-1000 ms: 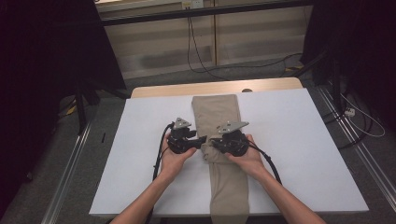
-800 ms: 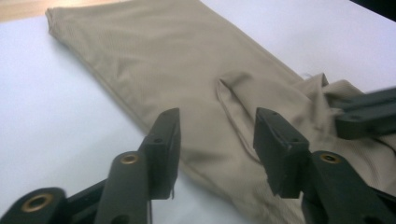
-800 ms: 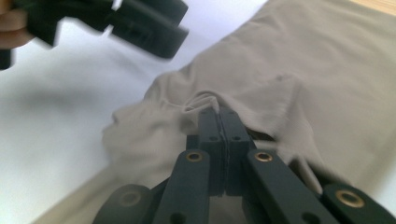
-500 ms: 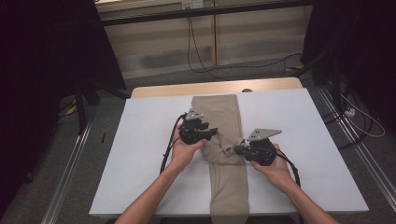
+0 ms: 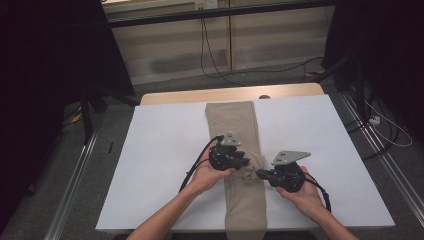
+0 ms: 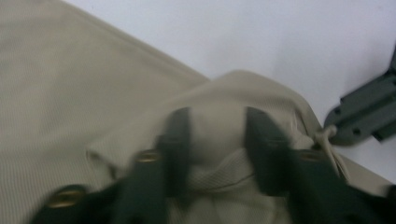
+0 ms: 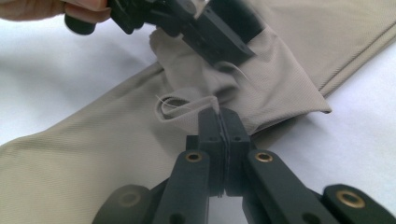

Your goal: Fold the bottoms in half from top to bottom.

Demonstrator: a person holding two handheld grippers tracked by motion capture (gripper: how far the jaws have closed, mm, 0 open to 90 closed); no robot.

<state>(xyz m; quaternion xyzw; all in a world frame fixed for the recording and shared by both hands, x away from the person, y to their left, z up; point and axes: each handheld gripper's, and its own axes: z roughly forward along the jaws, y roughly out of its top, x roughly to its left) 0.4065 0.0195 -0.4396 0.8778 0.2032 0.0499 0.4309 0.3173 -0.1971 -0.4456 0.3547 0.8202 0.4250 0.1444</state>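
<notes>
Working a pair of beige trousers (image 5: 240,150) laid lengthwise down the middle of the white surface (image 5: 160,150), we have both tools on a bunched fold of cloth at centre frame in the high view.

Left tool (image 5: 245,161): in the left gripper view its jaws have just been closing, and a hump of fabric (image 6: 219,126) sits between them; the pads look pressed into it, though the picture is blurred. Right tool (image 5: 260,173): in the right gripper view its jaws are pressed together, pinching a thin edge of the fold (image 7: 187,105) at their tips.

Risks, as we judge them:
- The right tool's bite is shallow, only on the hem edge. A pull could slip it free and drop the fold.
- The two tools stand very near each other. Drawing them apart unevenly could twist the cloth and leave a crooked crease.
- The near end of the trousers hangs off the lower edge of the surface. A hard tug could drag the whole garment off line.

Count: one pair of trousers, two tools, two hands, one surface, one bunched fold.
</notes>
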